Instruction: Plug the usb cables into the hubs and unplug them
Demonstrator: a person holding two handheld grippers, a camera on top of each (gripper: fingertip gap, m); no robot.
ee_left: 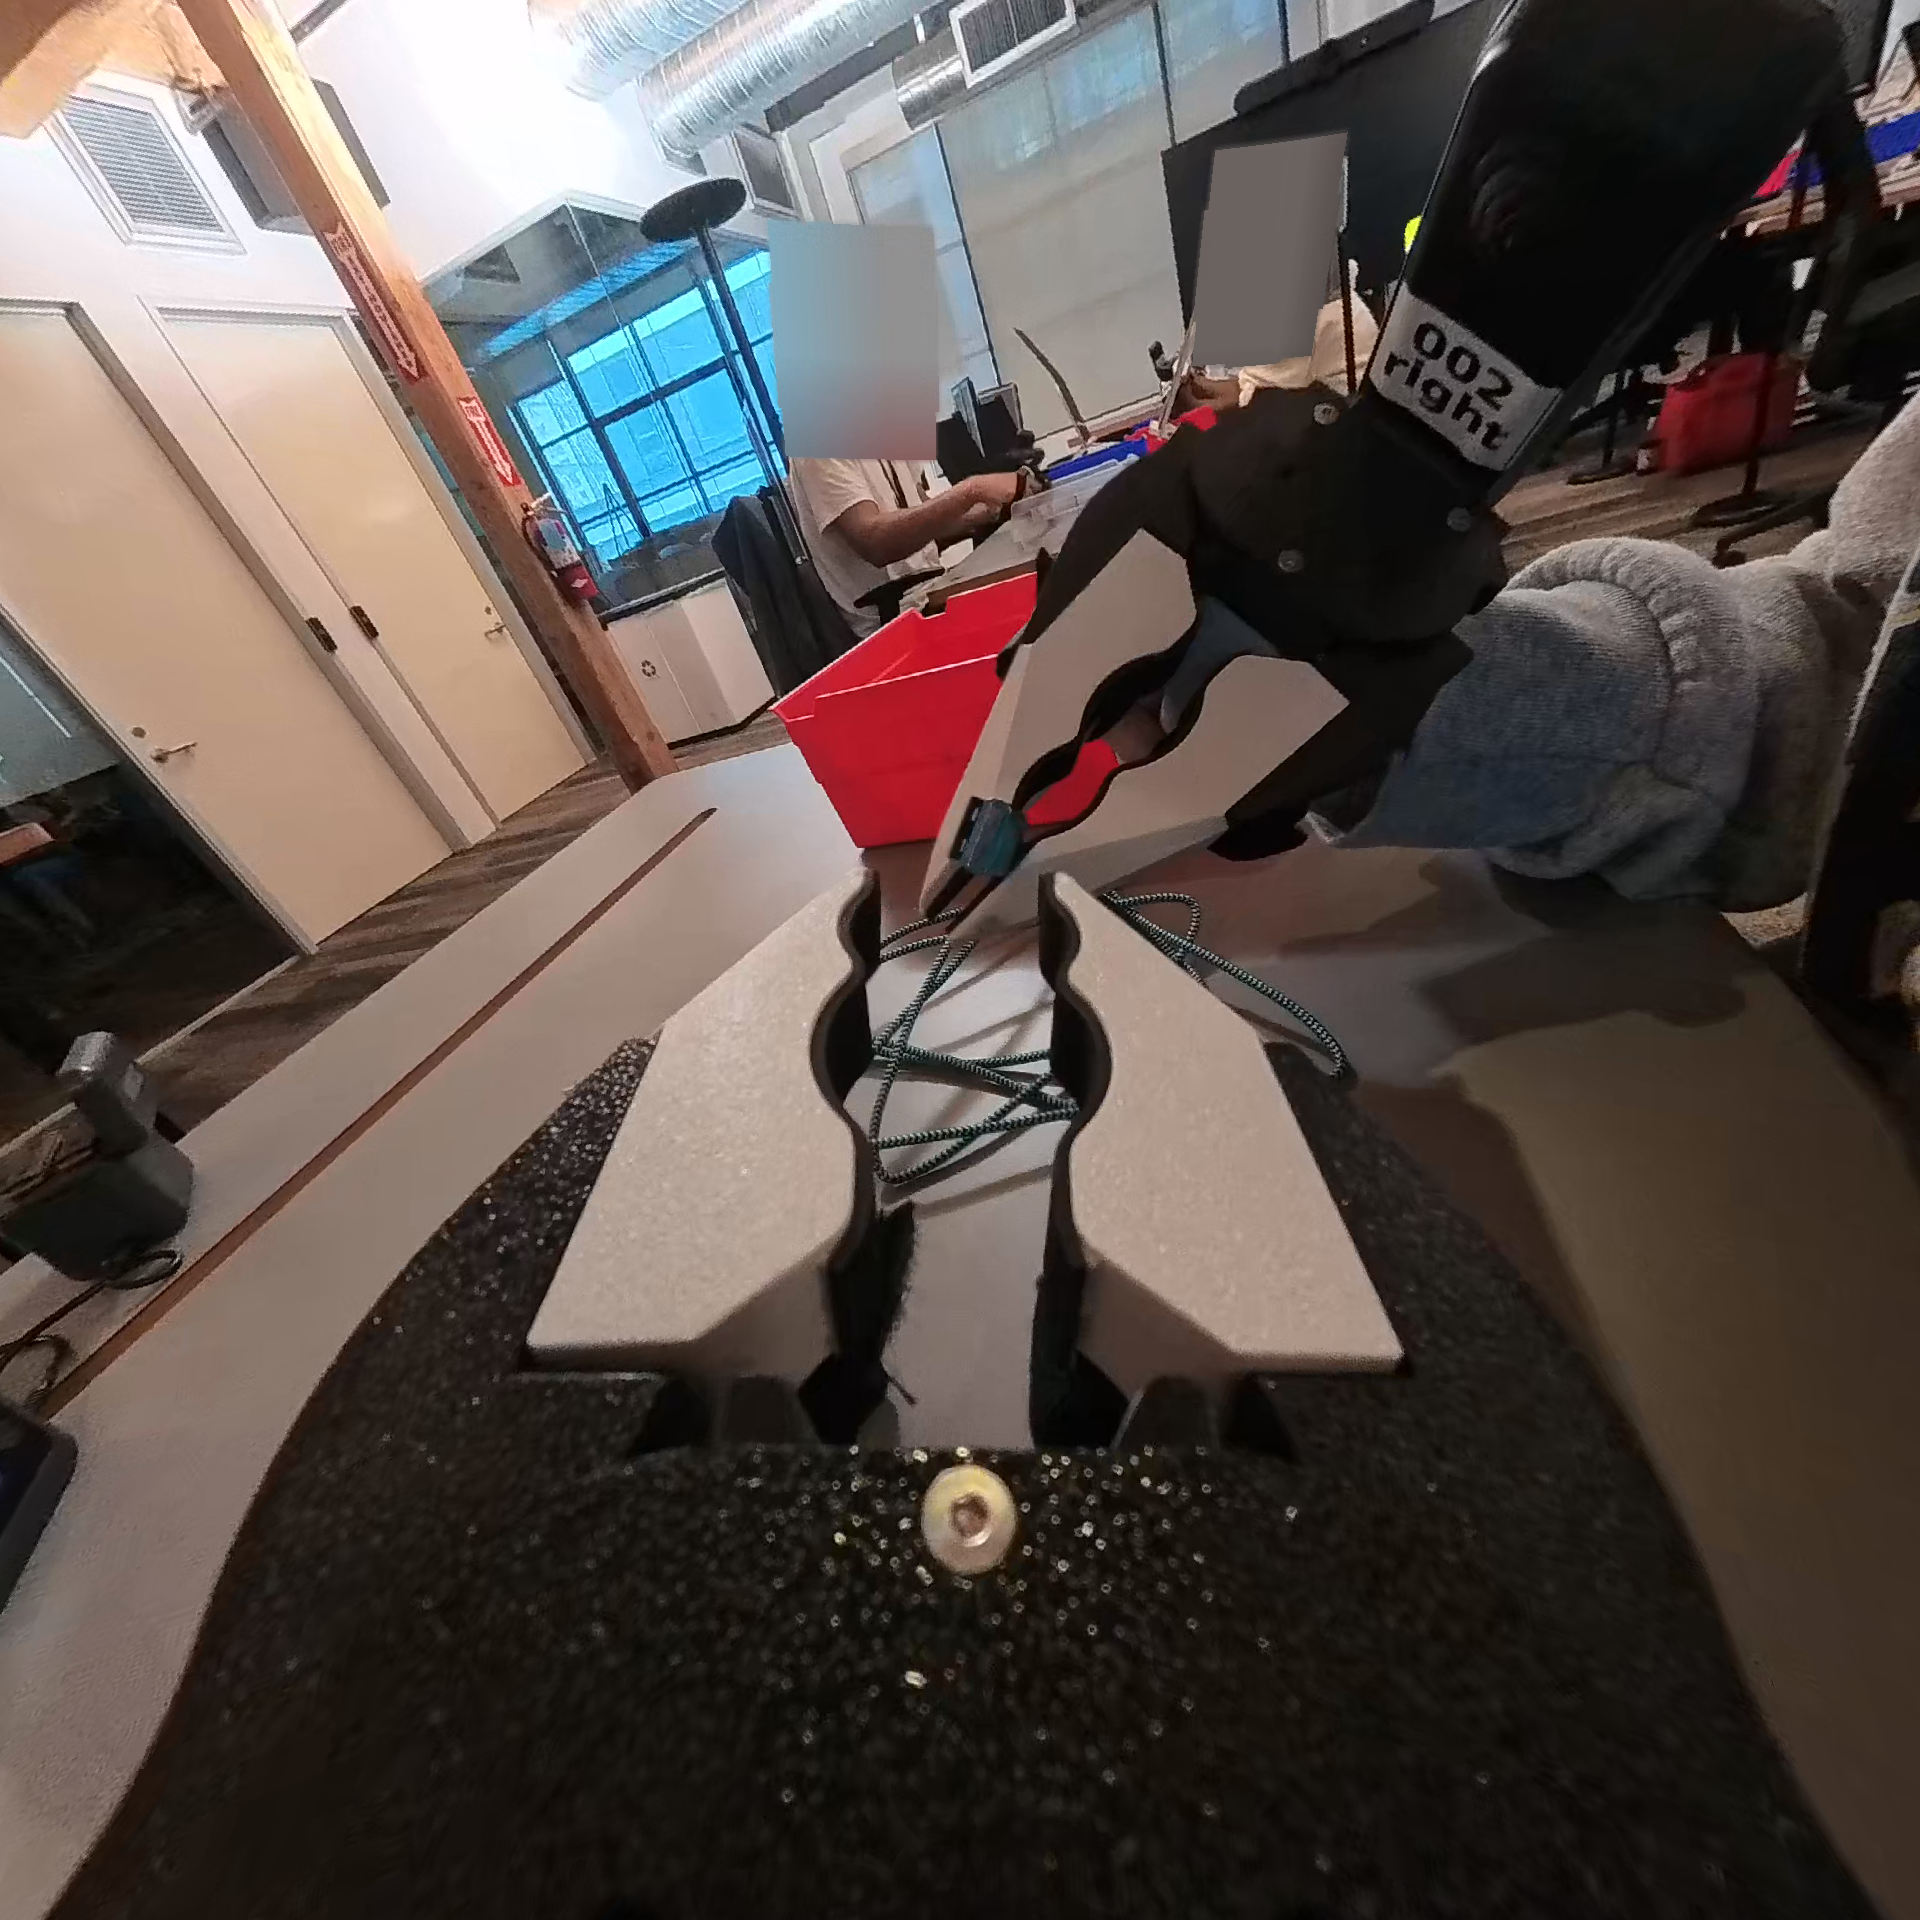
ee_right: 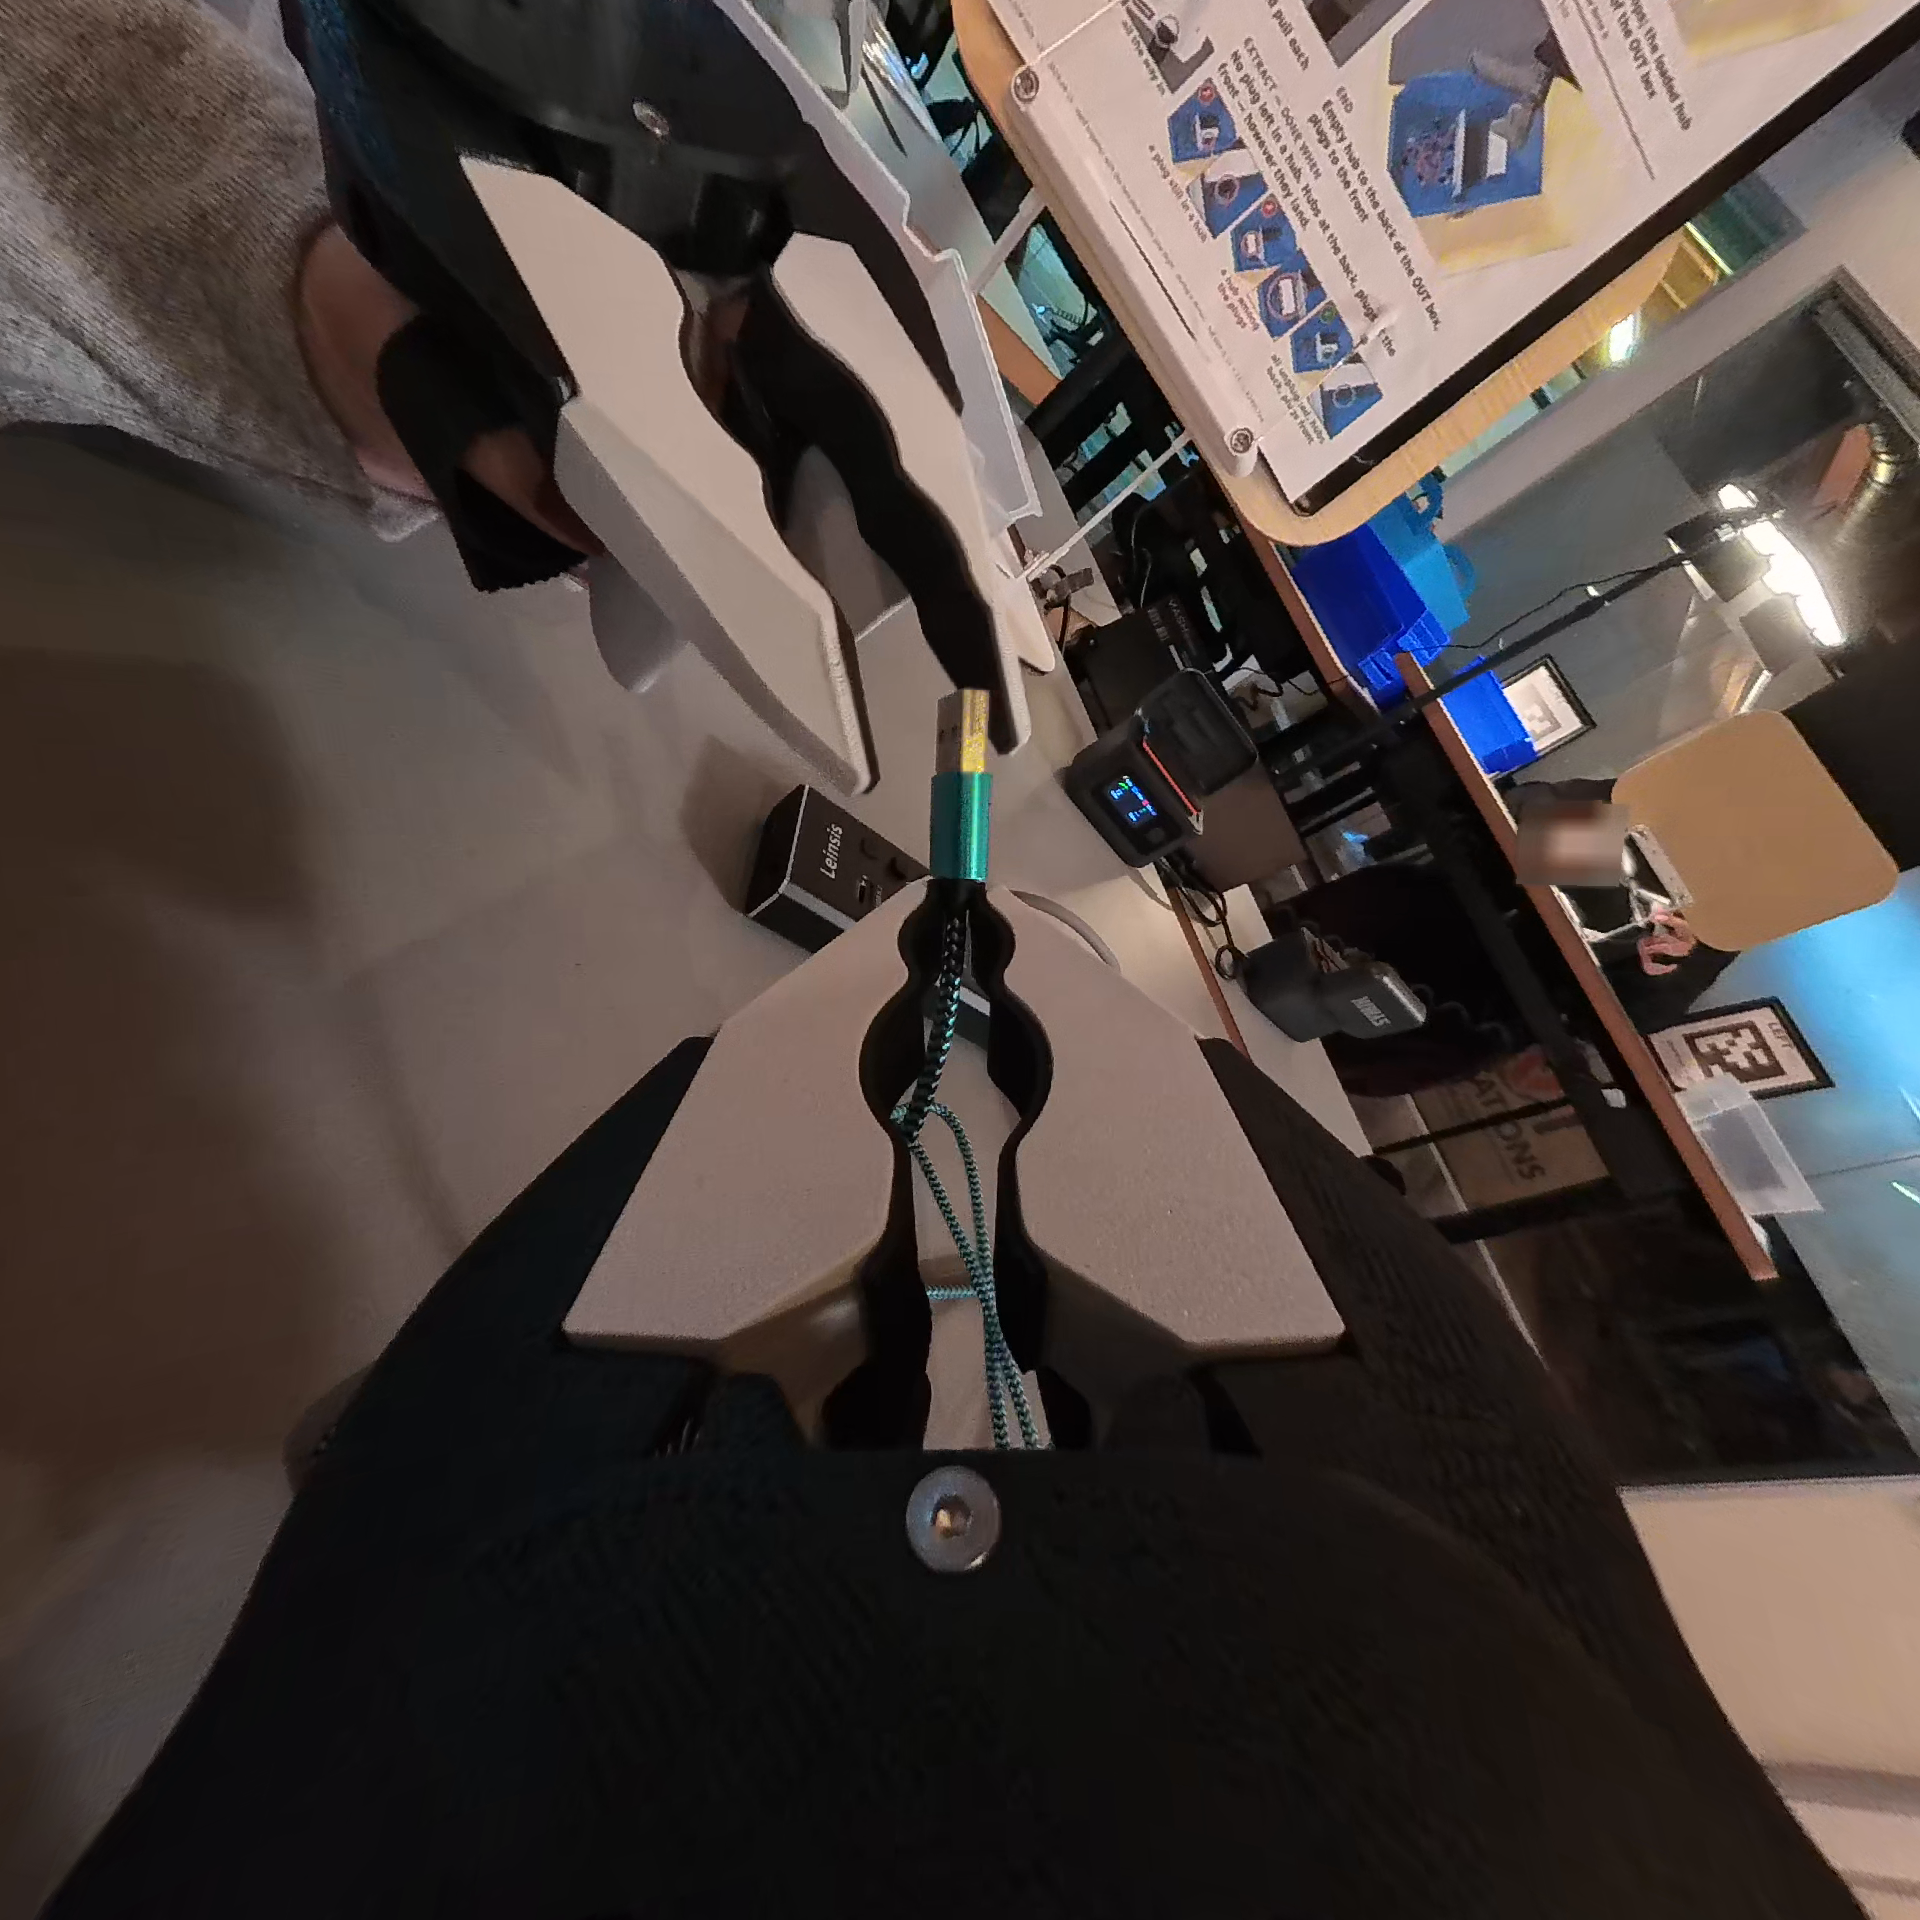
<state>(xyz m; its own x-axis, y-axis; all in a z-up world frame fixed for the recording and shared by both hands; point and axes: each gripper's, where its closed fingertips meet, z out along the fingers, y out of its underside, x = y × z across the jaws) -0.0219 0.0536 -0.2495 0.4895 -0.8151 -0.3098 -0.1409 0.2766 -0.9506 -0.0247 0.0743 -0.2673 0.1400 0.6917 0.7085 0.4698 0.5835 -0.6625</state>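
Observation:
My right gripper (ee_right: 958, 896) is shut on a green-and-black braided USB cable (ee_right: 940, 1039) just behind its teal plug (ee_right: 961, 821), whose metal end sticks out past the fingertips. In the left wrist view this gripper (ee_left: 954, 906) comes down from the upper right with the plug (ee_left: 987, 831) in its tips. My left gripper (ee_left: 961, 894) is open and empty, low over the table, with loose cable (ee_left: 966, 1081) showing between its fingers. In the right wrist view the left gripper (ee_right: 930, 750) hangs just beyond the plug's metal end. A small black hub (ee_right: 821, 873) lies on the table, partly hidden by my right fingers.
A red bin (ee_left: 894, 727) stands on the table behind the grippers. A black box with a lit screen (ee_right: 1143, 800) and other black devices (ee_right: 1340, 997) sit at the table's far edge. A person's grey sleeve (ee_left: 1610, 707) reaches in from the right. An instruction board (ee_right: 1403, 208) hangs above blue bins (ee_right: 1382, 582). Both grippers' tips are close together, under 4 cm apart. About 11 cm separates my right fingertips from the small black hub (ee_right: 821, 873).

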